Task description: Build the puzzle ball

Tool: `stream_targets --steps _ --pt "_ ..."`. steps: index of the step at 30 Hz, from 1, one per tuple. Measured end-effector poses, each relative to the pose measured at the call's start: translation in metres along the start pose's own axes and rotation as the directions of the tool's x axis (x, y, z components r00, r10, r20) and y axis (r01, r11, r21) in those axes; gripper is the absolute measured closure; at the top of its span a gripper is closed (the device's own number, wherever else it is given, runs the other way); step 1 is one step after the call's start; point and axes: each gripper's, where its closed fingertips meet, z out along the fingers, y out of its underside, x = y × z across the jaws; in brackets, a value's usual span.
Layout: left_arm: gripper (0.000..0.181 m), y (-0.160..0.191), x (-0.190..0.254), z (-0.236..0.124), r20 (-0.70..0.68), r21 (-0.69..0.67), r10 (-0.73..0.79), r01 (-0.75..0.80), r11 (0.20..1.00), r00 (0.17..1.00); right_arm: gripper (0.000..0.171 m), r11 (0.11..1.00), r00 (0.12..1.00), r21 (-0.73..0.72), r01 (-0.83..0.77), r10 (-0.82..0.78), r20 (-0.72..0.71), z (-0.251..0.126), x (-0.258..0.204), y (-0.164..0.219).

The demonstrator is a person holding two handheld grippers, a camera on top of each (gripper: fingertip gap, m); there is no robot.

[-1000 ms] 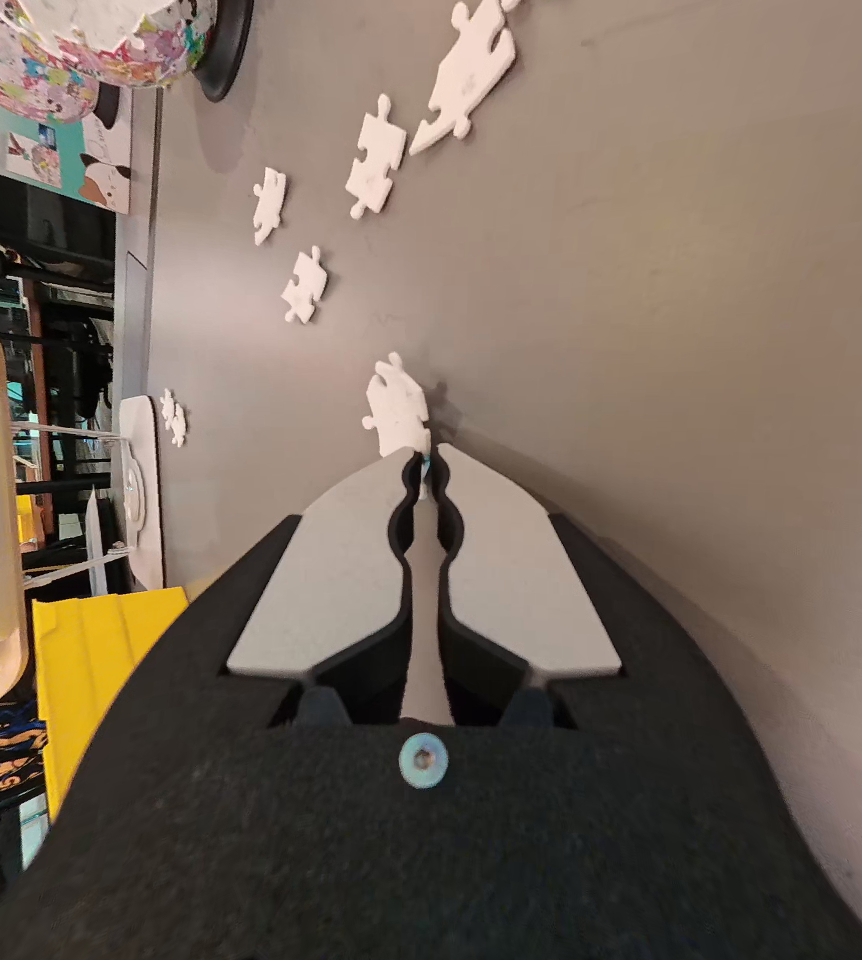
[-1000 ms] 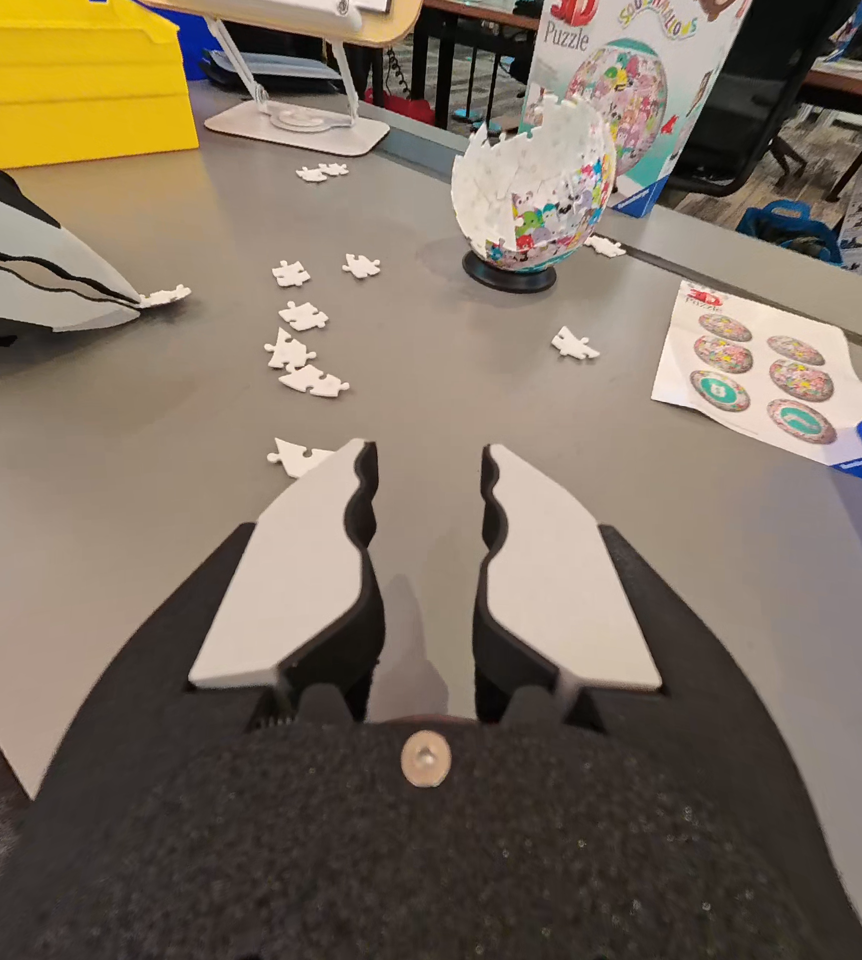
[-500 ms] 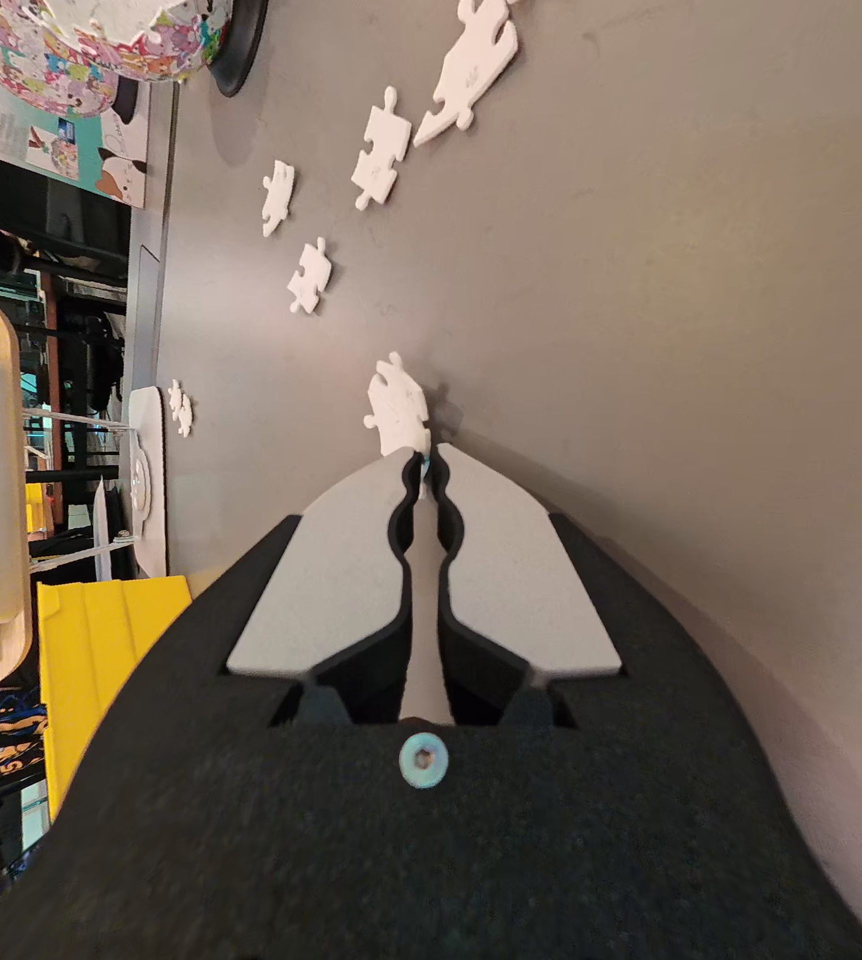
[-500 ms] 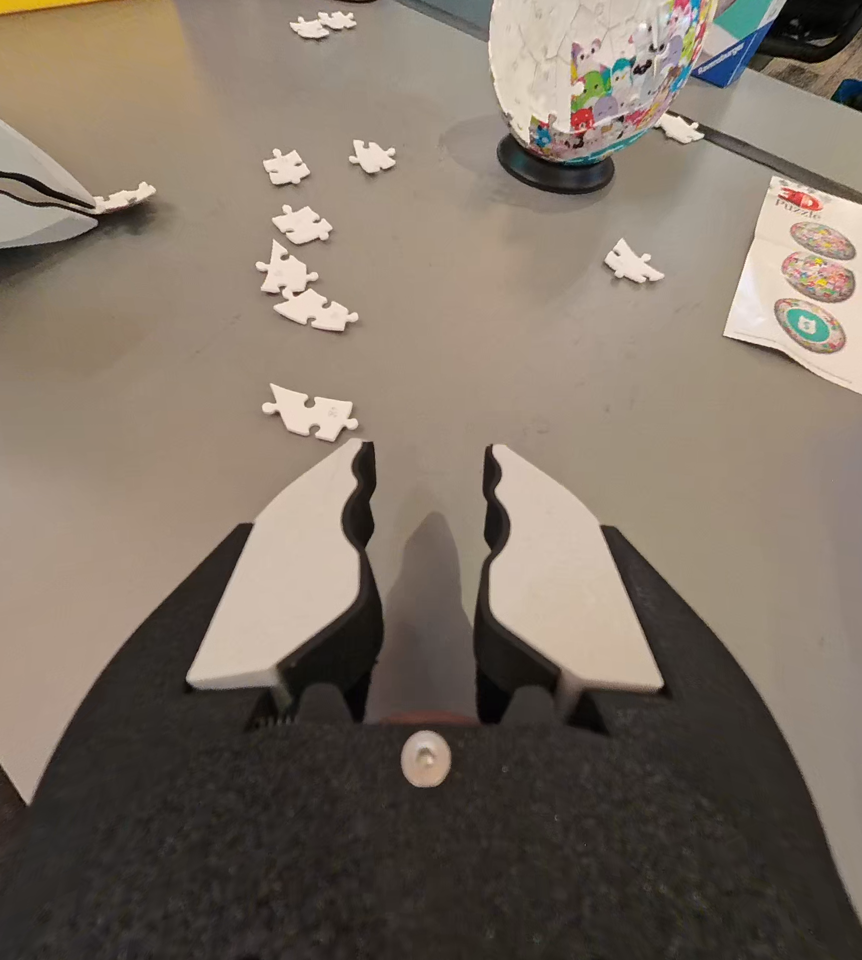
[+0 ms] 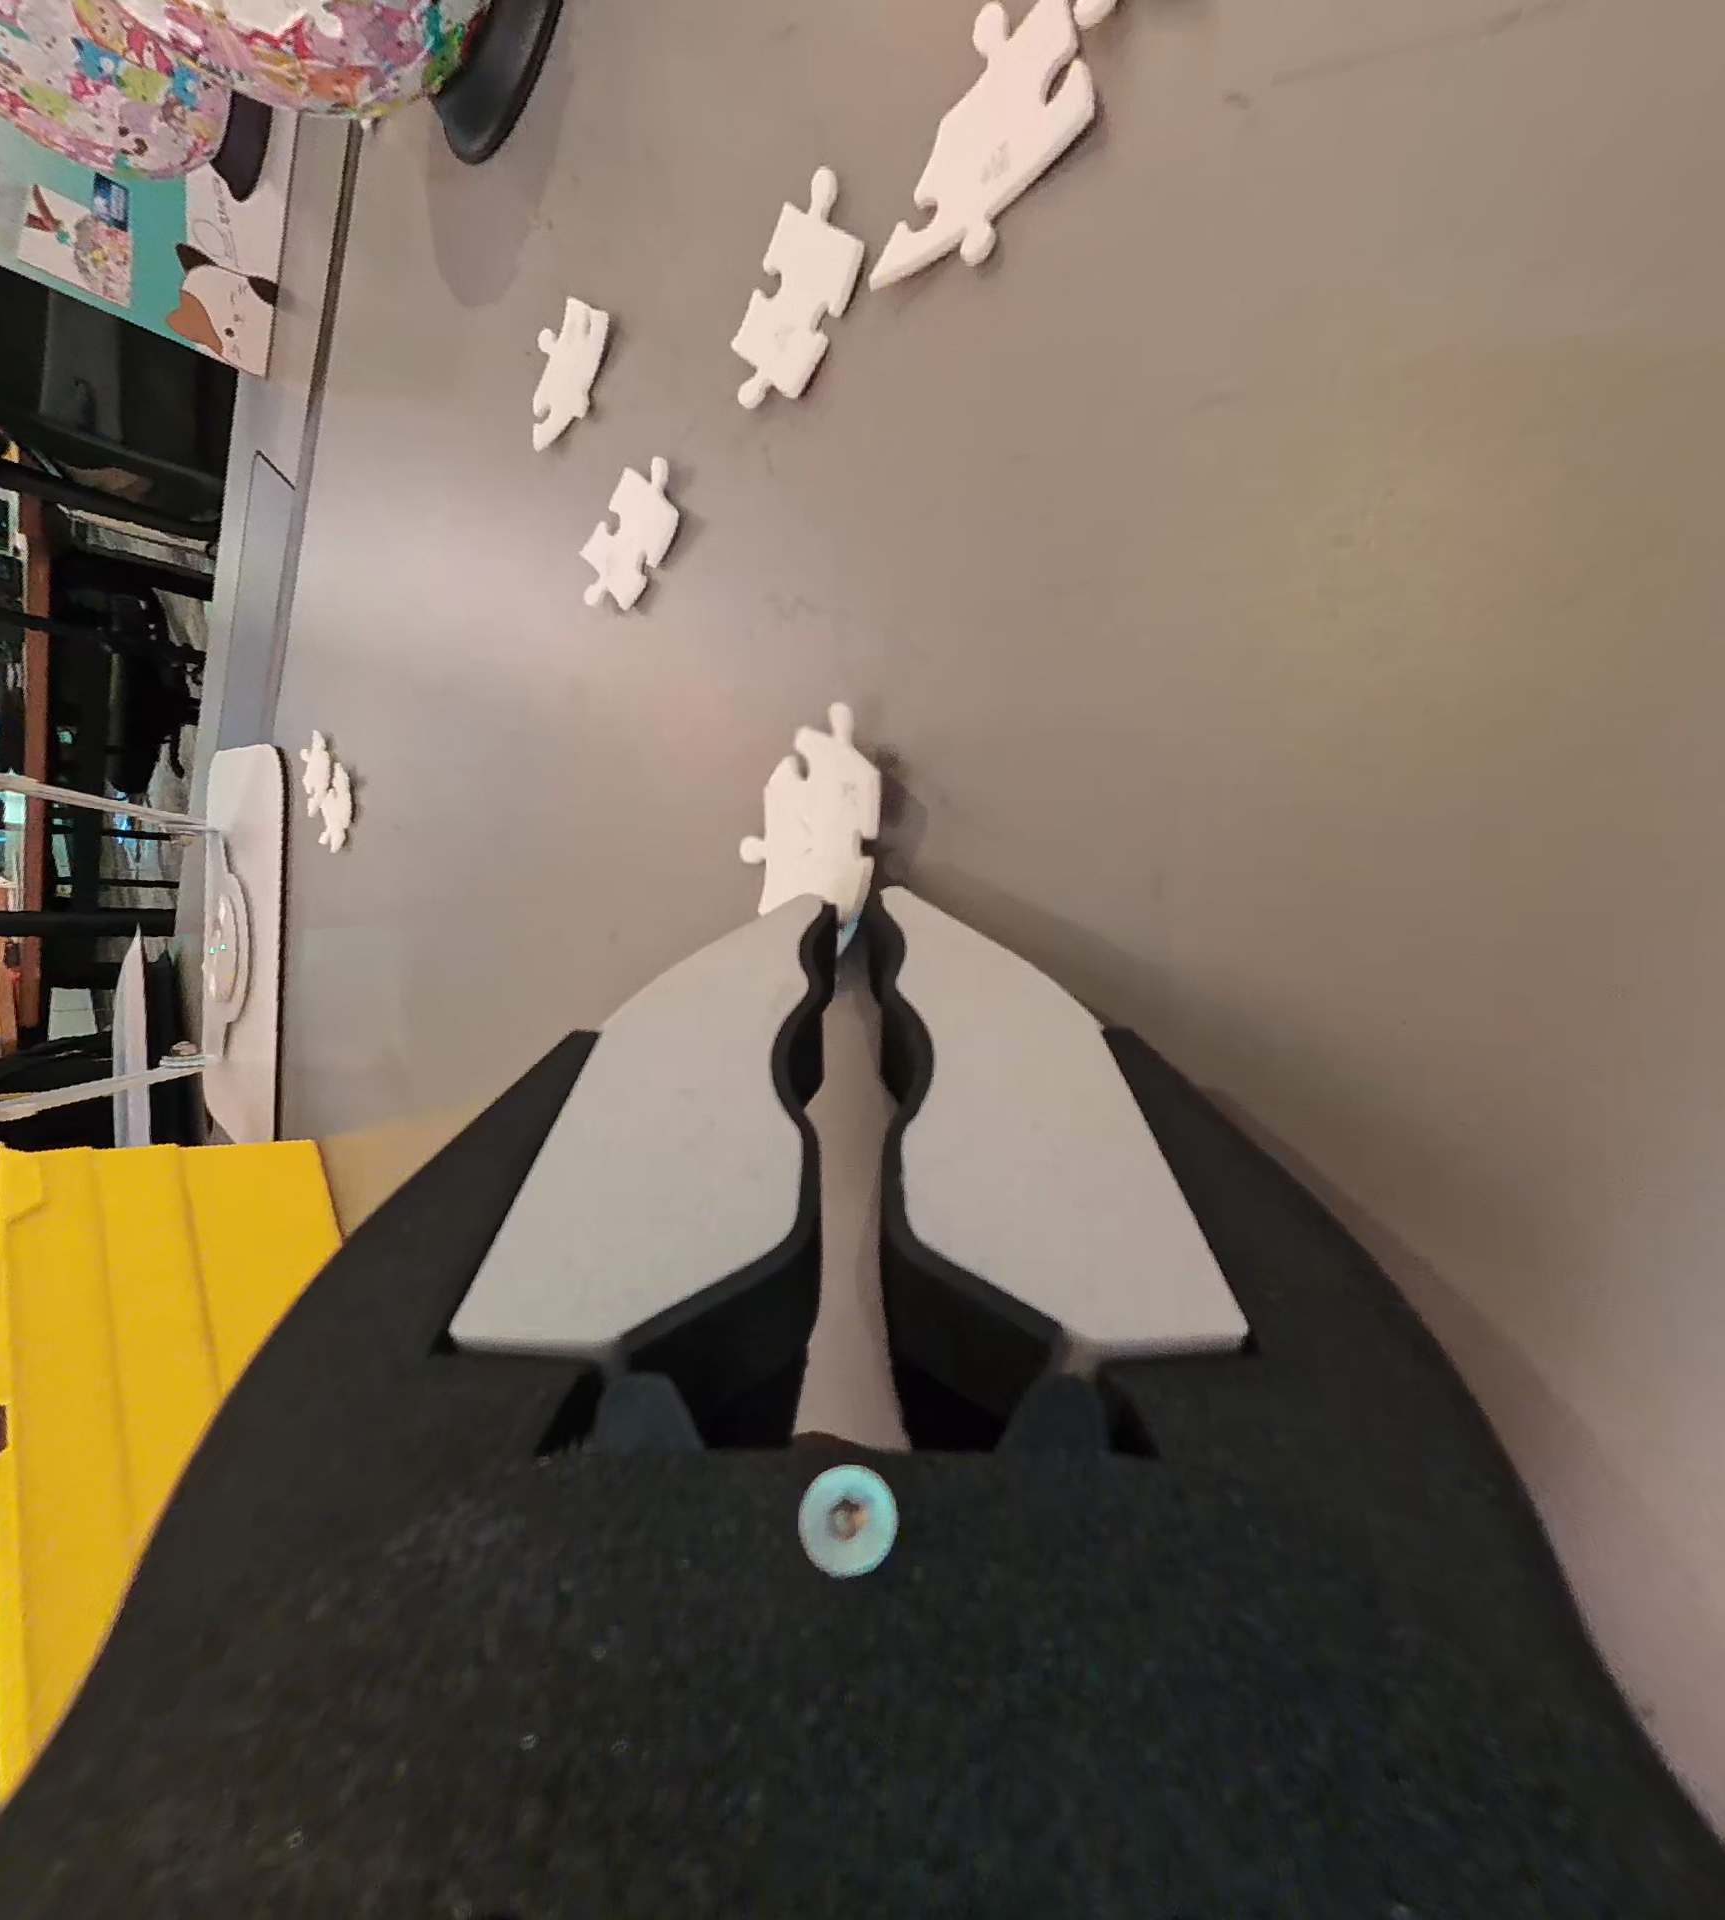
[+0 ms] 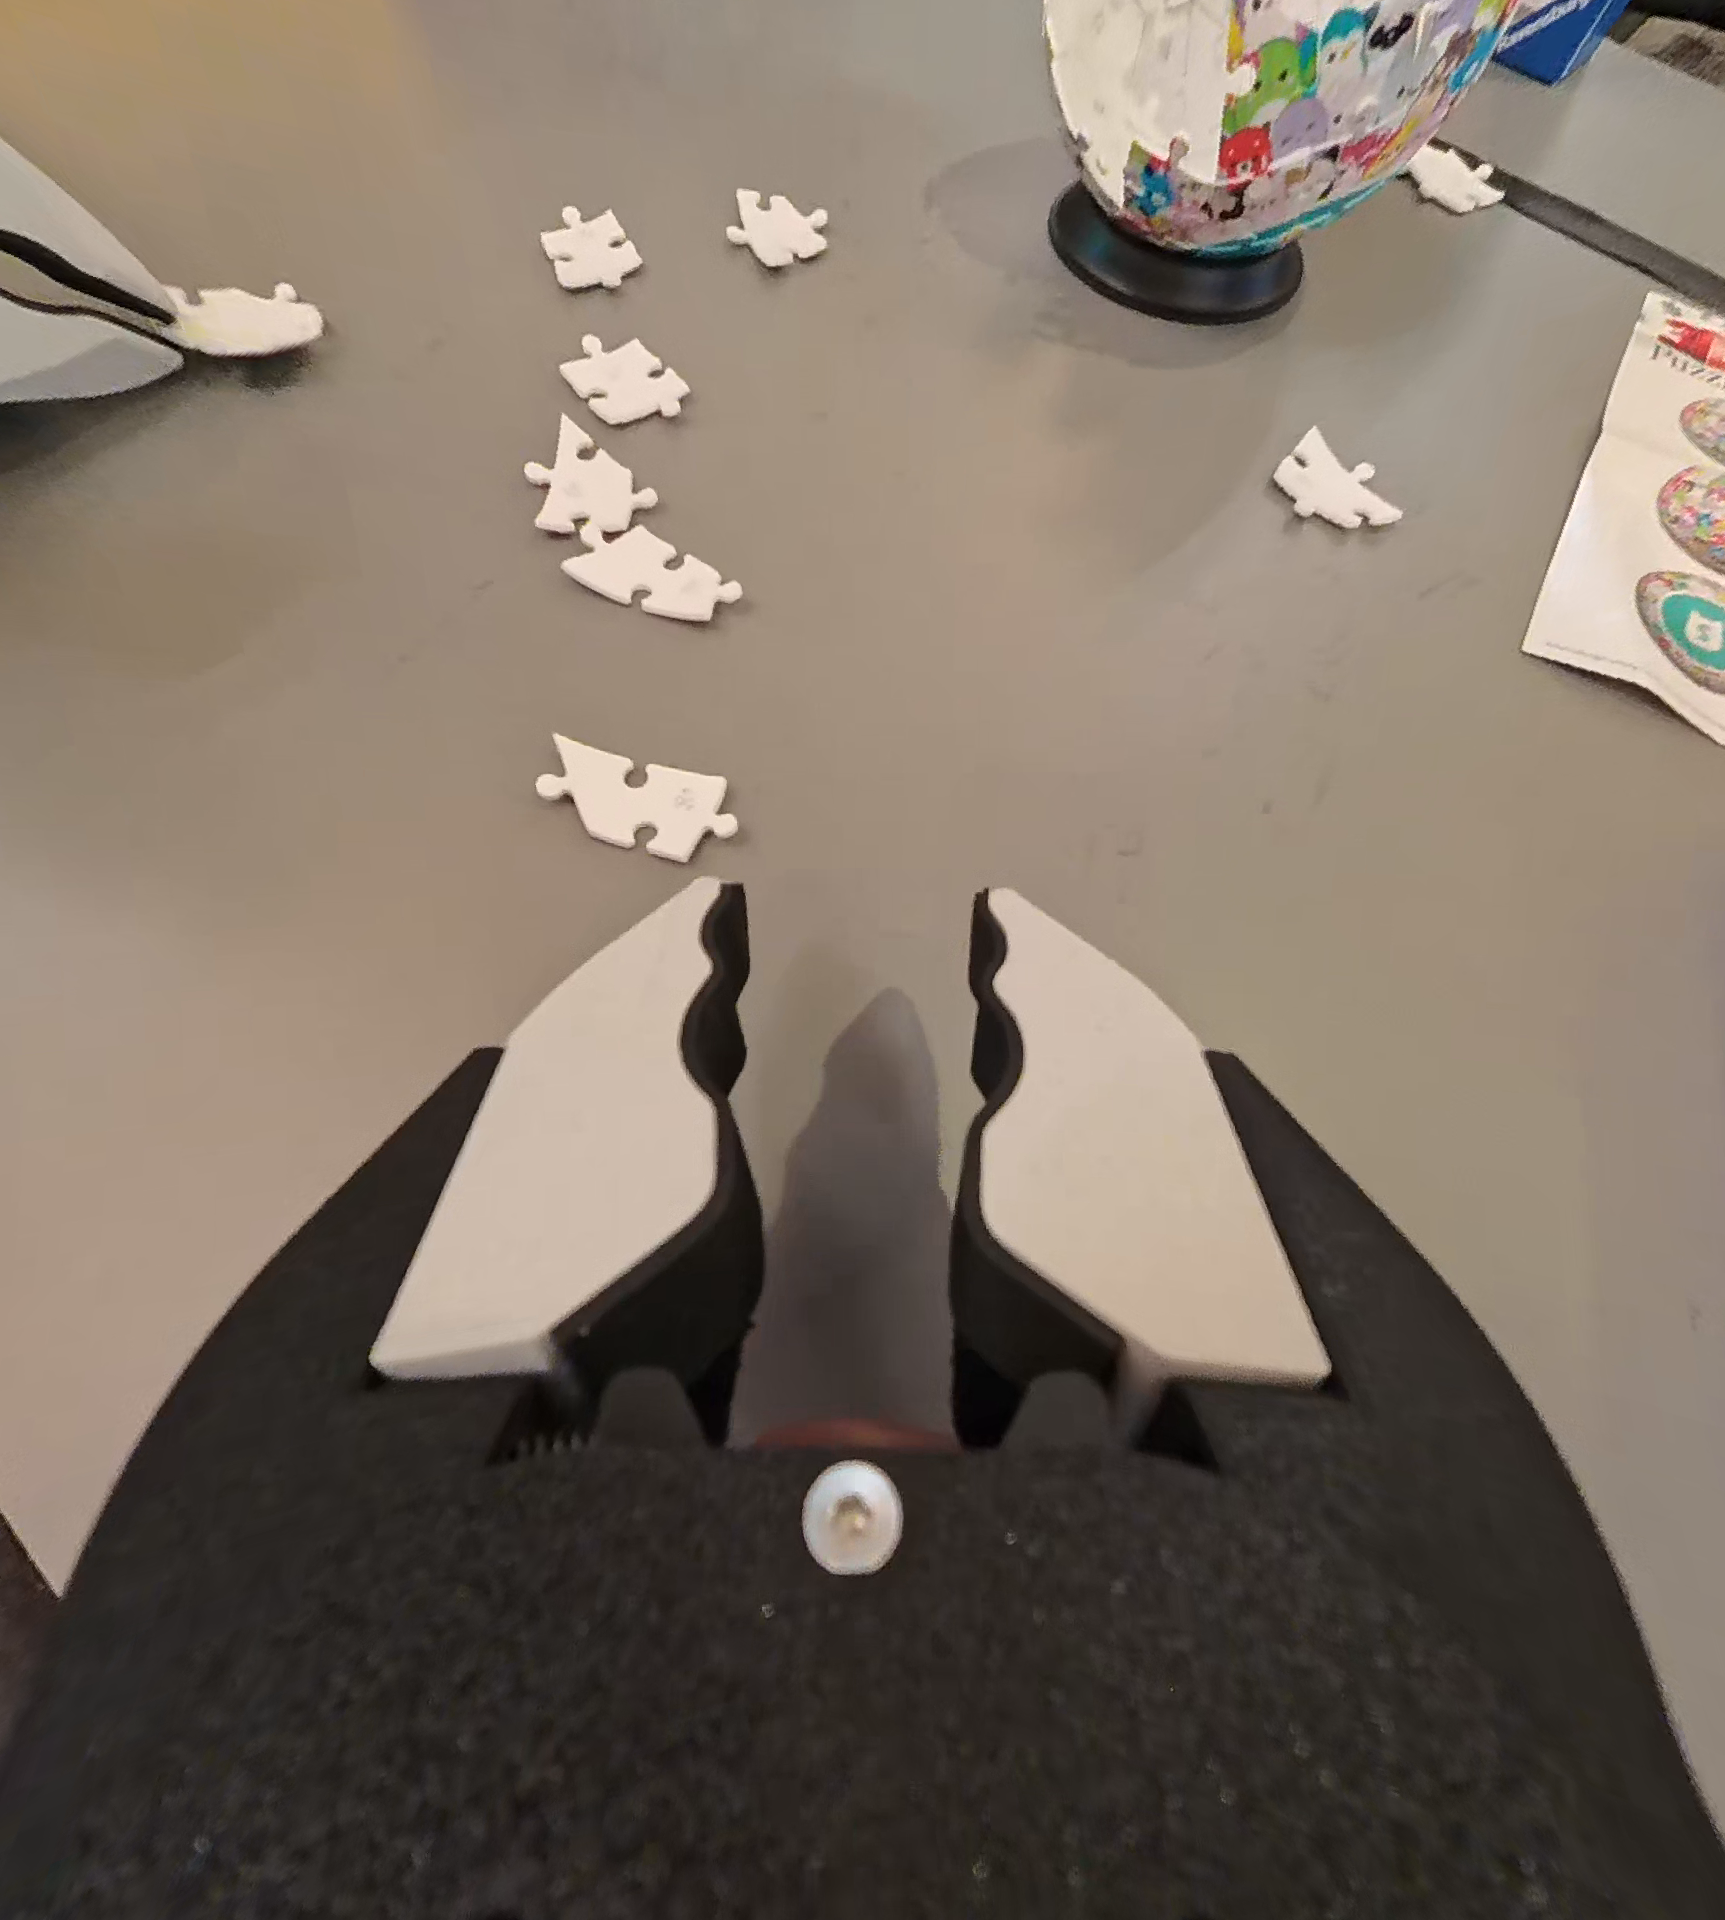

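My left gripper [image 5: 850, 923] is rolled on its side and shut on a white puzzle piece [image 5: 822, 821], held just above the grey table [image 5: 1357, 623]. The same gripper and piece [image 6: 245, 317] show at the left of the right wrist view. My right gripper [image 6: 858, 904] is open and empty, low over the table, just behind a white double piece [image 6: 642, 797]. The half-built colourful puzzle ball [image 6: 1263, 114] sits on a black ring stand [image 6: 1175, 270] at the far right; it also shows in the left wrist view [image 5: 214, 73].
Several loose white pieces [image 6: 619, 379] lie in a row between the grippers; one more piece [image 6: 1331, 480] lies to the right. A printed leaflet [image 6: 1710, 540] lies at the right edge. A yellow bin [image 5: 131, 1351] and a white stand [image 5: 240, 935] are beyond the table's far end. Some 25 cm of space lies between my two pairs of fingers. To reach the half-built colourful puzzle ball [image 6: 1263, 114] in a straight line is about 25 cm for my right fingers, about 30 cm for my left.
My right gripper has moved forward and tilted down toward the loose pieces, still open. My left gripper stays shut on its piece and has shifted slightly.
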Motion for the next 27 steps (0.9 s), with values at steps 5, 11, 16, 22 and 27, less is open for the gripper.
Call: stream_targets --steps 5,11,16,22,27 --pt "0.174 -0.005 0.002 -0.001 0.007 0.014 0.019 -0.02 1.0 1.0 0.131 0.999 1.0 0.038 -0.003 0.004 -0.017 -0.004 0.002 -0.005" --pt "0.161 -0.01 0.003 -0.004 -0.023 0.039 -0.045 0.046 0.998 0.999 0.131 0.952 0.991 0.288 0.108 -0.08 -0.107 -0.03 0.007 -0.045" --pt "0.161 -0.011 0.005 -0.006 -0.058 0.049 -0.084 0.087 0.995 0.995 0.131 0.961 0.995 0.276 0.033 -0.005 -0.101 -0.034 0.017 -0.039" --pt "0.159 -0.016 0.009 -0.006 -0.077 0.057 -0.072 0.076 0.995 0.994 0.131 0.957 0.994 0.29 -0.002 0.034 -0.108 -0.038 0.026 -0.042" --pt "0.159 -0.019 0.008 -0.002 -0.103 0.065 -0.086 0.093 0.994 0.991 0.132 0.95 0.996 0.311 -0.016 0.043 -0.079 -0.038 0.03 -0.05"
